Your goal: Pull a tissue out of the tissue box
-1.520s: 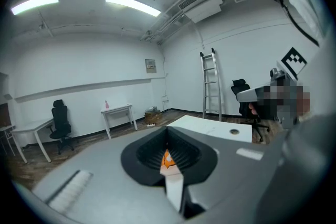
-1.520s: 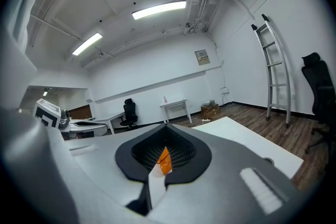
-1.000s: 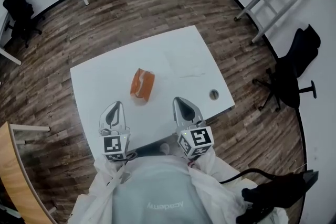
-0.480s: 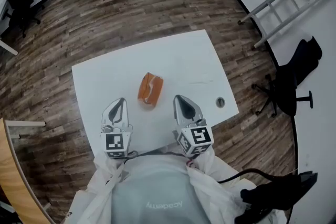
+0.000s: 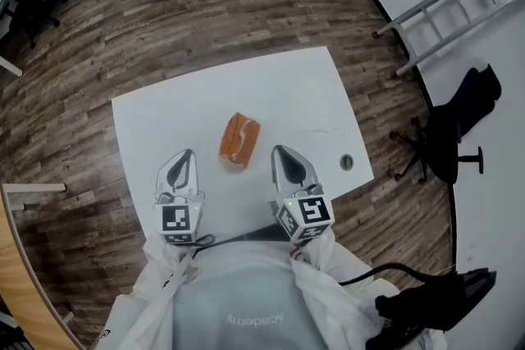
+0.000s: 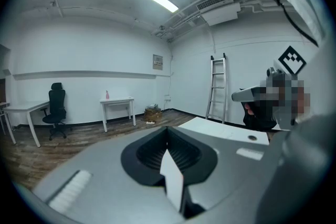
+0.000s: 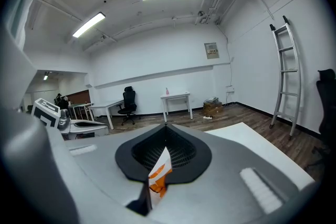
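**Both grippers closed and empty, tissue box ahead between them**

The left gripper and the right gripper are held side by side over the near edge of the white surface, both pointing away from the person. Each gripper view shows its jaws brought together with nothing clamped between them.

The orange tissue box lies on the surface just ahead of the two grippers, in the gap between them. It is a little closer to the right gripper than to the left and touches neither. In the right gripper view a sliver of the orange box shows through the narrow slit below the closed jaw tips. The same slit in the left gripper view shows only white surface.

To the right of the right gripper, near the surface's corner, there is a small round hole. Farther right, off the surface, a black office chair stands on the wooden floor. Beyond the chair a ladder leans against the wall.
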